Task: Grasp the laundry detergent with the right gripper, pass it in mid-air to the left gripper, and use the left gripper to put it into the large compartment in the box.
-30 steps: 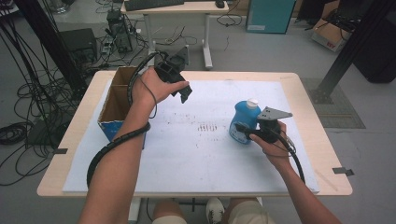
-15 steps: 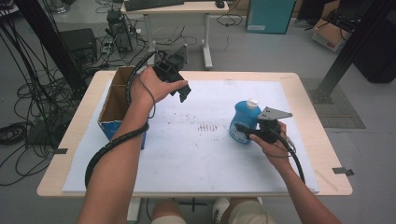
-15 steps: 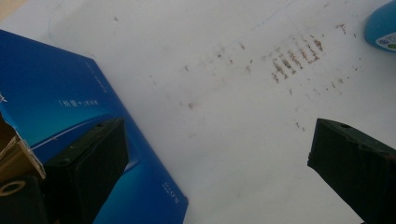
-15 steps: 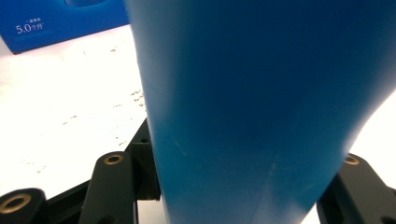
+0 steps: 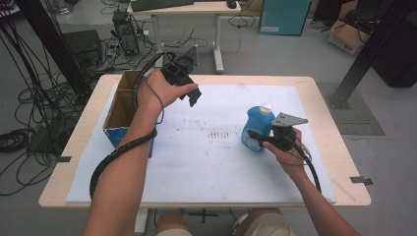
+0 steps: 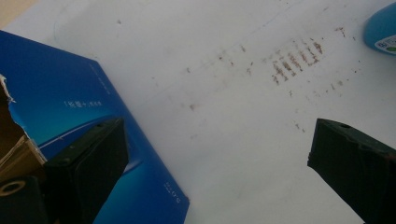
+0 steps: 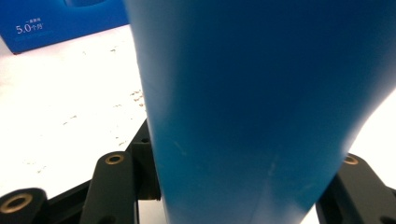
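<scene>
My right gripper is clamped on the blue bottle, which stands upright on the right of the white board. My left gripper hangs open, well left, near the box.

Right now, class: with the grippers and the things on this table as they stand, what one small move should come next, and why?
Probably a short, straight lift of the blue bottle. The right gripper is shut on its body, as the right gripper view shows, and it stands upright on the white board. The open cardboard box at the left looks a likely goal; the left gripper hangs open beside it.
</scene>
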A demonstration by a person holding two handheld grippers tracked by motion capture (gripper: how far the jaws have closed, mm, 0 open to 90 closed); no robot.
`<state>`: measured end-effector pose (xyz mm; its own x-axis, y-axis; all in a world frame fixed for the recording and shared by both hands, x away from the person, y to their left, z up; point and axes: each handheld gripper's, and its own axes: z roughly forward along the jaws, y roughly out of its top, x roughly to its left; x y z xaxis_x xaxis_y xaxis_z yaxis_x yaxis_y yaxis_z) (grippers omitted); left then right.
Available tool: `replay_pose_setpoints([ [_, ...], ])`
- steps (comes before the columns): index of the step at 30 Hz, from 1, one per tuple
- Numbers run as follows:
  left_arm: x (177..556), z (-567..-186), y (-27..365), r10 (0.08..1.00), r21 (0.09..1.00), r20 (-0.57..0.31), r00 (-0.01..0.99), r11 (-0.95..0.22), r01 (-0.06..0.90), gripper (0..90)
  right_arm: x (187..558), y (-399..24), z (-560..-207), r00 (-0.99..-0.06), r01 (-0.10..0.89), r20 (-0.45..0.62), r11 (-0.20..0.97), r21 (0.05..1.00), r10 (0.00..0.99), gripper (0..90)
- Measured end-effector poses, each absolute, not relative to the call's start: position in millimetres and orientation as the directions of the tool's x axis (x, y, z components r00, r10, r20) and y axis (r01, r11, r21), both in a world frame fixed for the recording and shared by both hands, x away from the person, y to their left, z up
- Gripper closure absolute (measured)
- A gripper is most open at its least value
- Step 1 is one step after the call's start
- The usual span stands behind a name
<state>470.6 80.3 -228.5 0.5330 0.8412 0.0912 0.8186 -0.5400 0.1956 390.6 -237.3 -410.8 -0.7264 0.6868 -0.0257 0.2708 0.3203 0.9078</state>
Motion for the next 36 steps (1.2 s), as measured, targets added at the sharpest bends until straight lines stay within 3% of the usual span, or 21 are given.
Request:
replay_pose_setpoints([
  [36,472,-234,69,0.819,0.187,0.096,0.566,-0.574,0.798,5.4,392,-238,-411,-0.730,0.257,-0.040,0.328,0.909,0.682,44.5],
])
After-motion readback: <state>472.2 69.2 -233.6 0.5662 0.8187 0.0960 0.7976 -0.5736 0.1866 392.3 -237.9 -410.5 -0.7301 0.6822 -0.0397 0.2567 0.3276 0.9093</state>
